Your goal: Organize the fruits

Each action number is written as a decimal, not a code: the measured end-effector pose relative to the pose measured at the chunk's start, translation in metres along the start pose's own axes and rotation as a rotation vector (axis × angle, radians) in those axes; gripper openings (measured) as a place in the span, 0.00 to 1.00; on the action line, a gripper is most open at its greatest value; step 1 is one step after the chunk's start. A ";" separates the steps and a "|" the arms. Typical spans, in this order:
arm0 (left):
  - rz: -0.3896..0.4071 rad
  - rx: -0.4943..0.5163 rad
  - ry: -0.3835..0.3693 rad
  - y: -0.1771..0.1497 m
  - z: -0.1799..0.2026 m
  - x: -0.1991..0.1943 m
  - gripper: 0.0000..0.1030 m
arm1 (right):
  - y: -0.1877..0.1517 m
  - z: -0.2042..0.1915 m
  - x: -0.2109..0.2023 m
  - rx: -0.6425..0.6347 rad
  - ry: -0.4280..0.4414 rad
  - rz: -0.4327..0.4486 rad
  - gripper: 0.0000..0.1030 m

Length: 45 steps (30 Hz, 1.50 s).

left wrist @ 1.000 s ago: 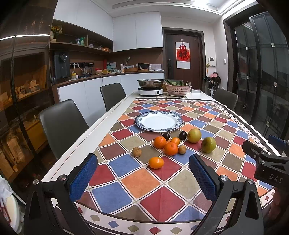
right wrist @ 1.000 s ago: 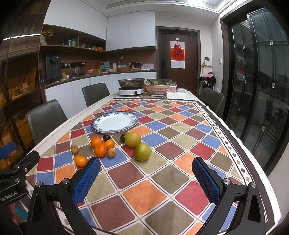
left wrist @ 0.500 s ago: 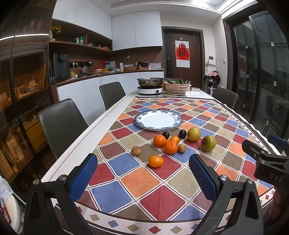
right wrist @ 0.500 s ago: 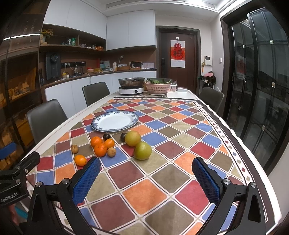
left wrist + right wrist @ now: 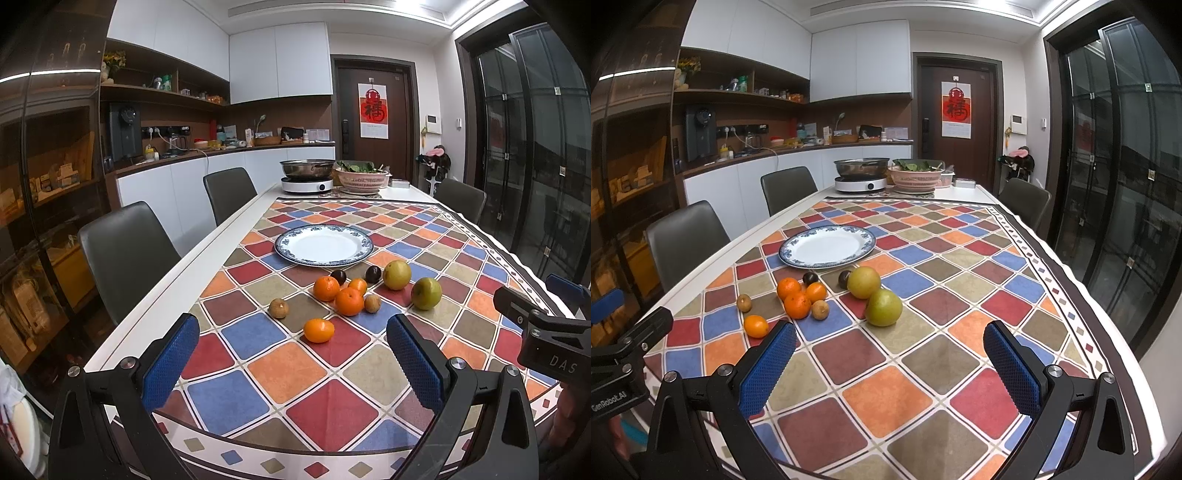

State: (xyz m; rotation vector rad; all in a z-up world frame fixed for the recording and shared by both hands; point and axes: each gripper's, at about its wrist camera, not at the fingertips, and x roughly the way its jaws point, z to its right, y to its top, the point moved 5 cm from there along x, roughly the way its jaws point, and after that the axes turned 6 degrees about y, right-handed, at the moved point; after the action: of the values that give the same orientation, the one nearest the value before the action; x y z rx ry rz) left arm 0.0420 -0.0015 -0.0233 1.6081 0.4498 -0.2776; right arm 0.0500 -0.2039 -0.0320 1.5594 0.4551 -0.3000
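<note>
While left gripper [image 5: 291, 354] and right gripper [image 5: 890, 360] hover spread, nearest mandarin [image 5: 318, 330] lies long axis crosswise.

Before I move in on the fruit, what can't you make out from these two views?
- Pot contents, both views: rim hides the inside.
- Brown fruits, both views: too small to identify.
- Right gripper, left view: frame edge cuts it off.
- Table's near edge, both views: gripper bodies cover it.
</note>
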 end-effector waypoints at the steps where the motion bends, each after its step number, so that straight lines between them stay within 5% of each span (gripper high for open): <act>1: -0.001 0.000 0.001 0.000 0.000 0.000 1.00 | 0.000 0.000 0.000 0.000 0.000 0.000 0.99; 30: -0.012 0.003 -0.003 -0.003 0.002 0.003 1.00 | -0.005 -0.003 0.003 -0.002 0.007 -0.010 0.99; 45: -0.099 0.017 -0.030 -0.013 0.008 0.029 0.98 | -0.013 -0.003 0.027 -0.017 0.030 -0.089 0.99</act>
State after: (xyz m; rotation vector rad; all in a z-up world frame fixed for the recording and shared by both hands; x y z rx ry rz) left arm 0.0630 -0.0051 -0.0485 1.5983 0.5061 -0.3800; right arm 0.0673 -0.1982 -0.0557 1.5311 0.5506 -0.3404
